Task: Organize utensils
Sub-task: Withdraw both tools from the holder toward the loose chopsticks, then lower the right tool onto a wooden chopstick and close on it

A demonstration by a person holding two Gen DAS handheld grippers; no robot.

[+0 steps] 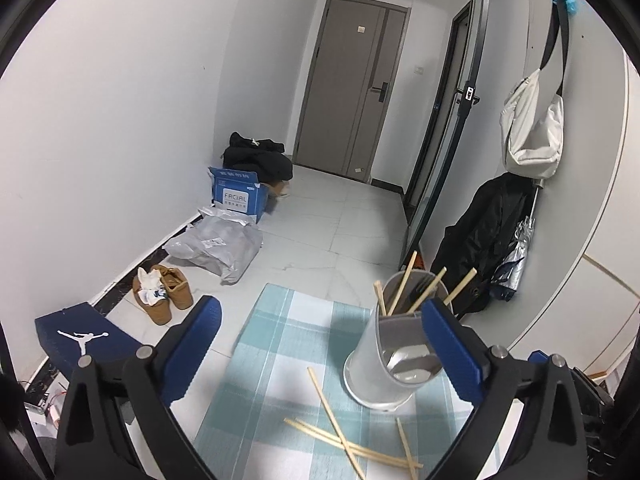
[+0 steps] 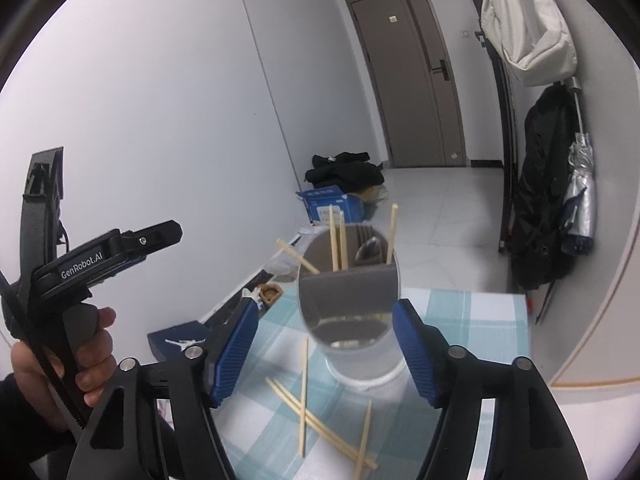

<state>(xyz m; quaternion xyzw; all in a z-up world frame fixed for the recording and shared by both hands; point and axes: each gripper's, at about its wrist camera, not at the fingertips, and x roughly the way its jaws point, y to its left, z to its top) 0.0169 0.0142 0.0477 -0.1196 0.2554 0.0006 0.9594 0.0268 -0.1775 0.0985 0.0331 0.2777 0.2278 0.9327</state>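
Both tongs, left [image 1: 320, 344] and right [image 2: 324, 352], gape wide, empty. Holder [image 1: 394, 344] upright mid-desk [image 1: 280, 344] takes sorted chopsticks [image 2: 334, 236]; loose chopsticks [image 2: 304, 396] crisscross near edge, awaiting pickup.

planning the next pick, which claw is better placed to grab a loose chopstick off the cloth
Probably the right claw: it's open with the loose chopsticks lying centred just ahead. The left claw, also open, has them low and right, with the holder crowding its right finger.
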